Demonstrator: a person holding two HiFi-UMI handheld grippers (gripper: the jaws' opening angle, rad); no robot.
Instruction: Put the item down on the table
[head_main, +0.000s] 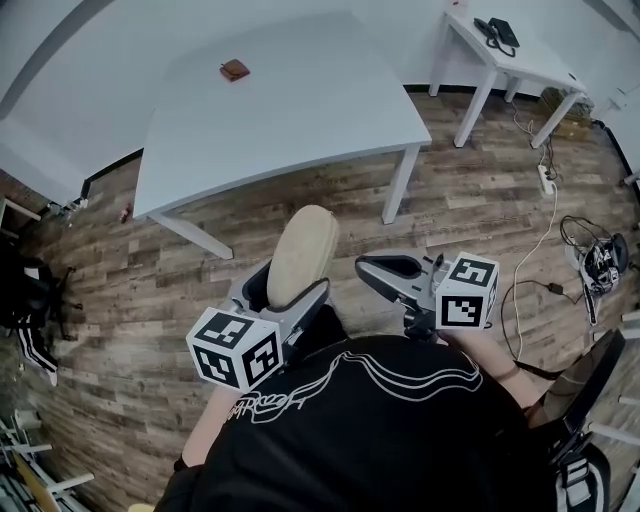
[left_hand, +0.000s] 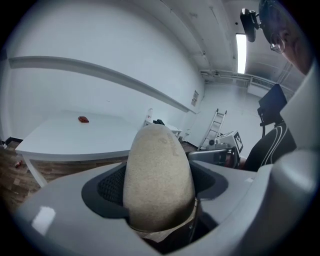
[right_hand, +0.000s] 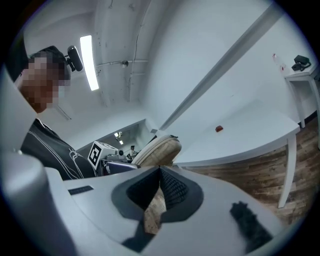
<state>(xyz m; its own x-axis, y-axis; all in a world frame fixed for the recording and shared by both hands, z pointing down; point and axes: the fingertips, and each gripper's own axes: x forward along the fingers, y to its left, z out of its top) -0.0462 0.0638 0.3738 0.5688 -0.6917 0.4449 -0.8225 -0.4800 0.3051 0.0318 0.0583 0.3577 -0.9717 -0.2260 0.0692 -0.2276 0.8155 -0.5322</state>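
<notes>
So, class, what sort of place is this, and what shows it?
Probably an office or lab workroom: a large white table, a desk phone on a smaller side table, and a power strip with loose cables on the wood-look floor.

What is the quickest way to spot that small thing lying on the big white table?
Start at the big white table ahead of the person. Toward its far left lies a small, flat, reddish-brown object. It lies alone there, unlike the black phone on the smaller table to the right.

Speckled sandy-beige item (head_main: 300, 255), plain white desk (head_main: 300, 110) with a reddish-brown object (head_main: 234, 69), brown wood-grain floor (head_main: 150, 280), black shirt (head_main: 380, 440) with white line pattern.
</notes>
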